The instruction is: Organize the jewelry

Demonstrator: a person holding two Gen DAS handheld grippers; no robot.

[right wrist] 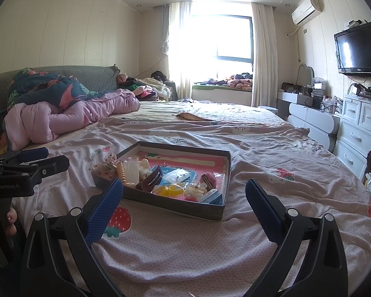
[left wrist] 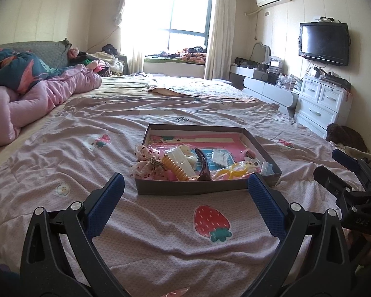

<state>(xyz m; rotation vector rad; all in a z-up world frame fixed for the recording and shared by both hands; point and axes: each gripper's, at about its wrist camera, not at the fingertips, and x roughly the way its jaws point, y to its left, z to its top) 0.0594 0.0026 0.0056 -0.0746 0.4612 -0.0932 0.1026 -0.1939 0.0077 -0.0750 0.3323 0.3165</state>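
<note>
A shallow grey cardboard box [left wrist: 205, 191] [right wrist: 175, 208] with a pink lining lies on the bed. It holds several hair accessories: a yellow spiral tie [left wrist: 176, 168], a dark brown claw clip [left wrist: 203, 165] [right wrist: 149, 179], yellow rings [left wrist: 236, 169] [right wrist: 172, 190], a speckled pink scrunchie [left wrist: 146, 162] on its left rim and small plastic packets [right wrist: 179, 175]. My left gripper [left wrist: 186, 190] stands open just before the box's near wall. My right gripper [right wrist: 184, 196] is open too, in front of the box's right part. Neither holds anything.
The bed sheet [left wrist: 160, 242] is pink with strawberry prints. A bunched pink quilt [left wrist: 37, 99] lies at the far left. White drawers [right wrist: 358, 133] and a wall television [right wrist: 358, 47] line the right side. A pink item [left wrist: 178, 292] shows at the bottom edge.
</note>
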